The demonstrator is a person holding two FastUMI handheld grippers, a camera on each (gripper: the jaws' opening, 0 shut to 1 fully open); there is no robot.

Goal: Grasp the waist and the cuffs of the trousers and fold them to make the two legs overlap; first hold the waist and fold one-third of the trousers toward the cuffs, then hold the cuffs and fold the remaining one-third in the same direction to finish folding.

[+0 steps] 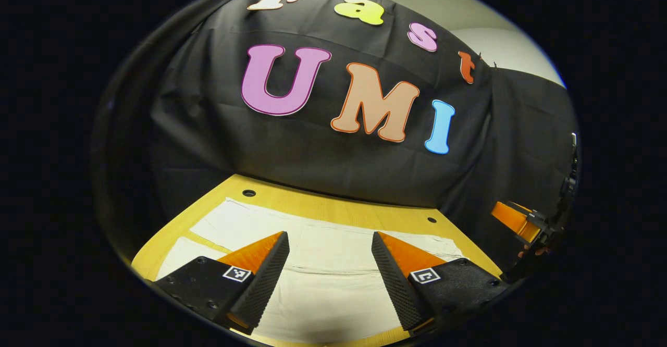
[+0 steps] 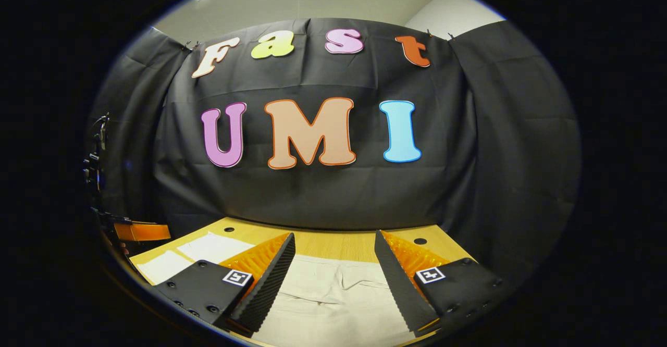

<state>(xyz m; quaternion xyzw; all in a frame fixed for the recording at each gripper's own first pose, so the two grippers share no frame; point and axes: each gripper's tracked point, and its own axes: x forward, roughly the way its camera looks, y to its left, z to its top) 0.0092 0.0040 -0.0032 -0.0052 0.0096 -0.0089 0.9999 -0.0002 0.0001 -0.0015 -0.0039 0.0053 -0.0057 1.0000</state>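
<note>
Pale cream fabric, the trousers [image 1: 323, 279], lies flat on a light wooden table [image 1: 333, 209] in the left gripper view. We list the garment as spread across the tabletop, with a seam or fold line running crosswise between our left gripper's [image 1: 330, 263] fingers. That gripper hangs over the cloth with its fingers spread wide and nothing between them. Two round holes [image 1: 249, 193] sit in the bare wood near the far edge, just before the black cloth wall [image 1: 323, 164]. At the right edge we note the other gripper [image 1: 521, 222], well apart, with part of a hand [image 1: 534, 251] below it.

In the right gripper view, the trousers [image 2: 333, 300] lie under and ahead of our right gripper [image 2: 334, 266], creased and slightly rumpled between its fingers. Its fingers stand wide apart and grip nothing. Bare table [image 2: 333, 243] shows beyond the fabric, up to the black wall. To the left a lighter stretch of the trousers extends across the wood. The left gripper [image 2: 140, 231] appears at the far left edge; we cannot tell its spread from here.
</note>
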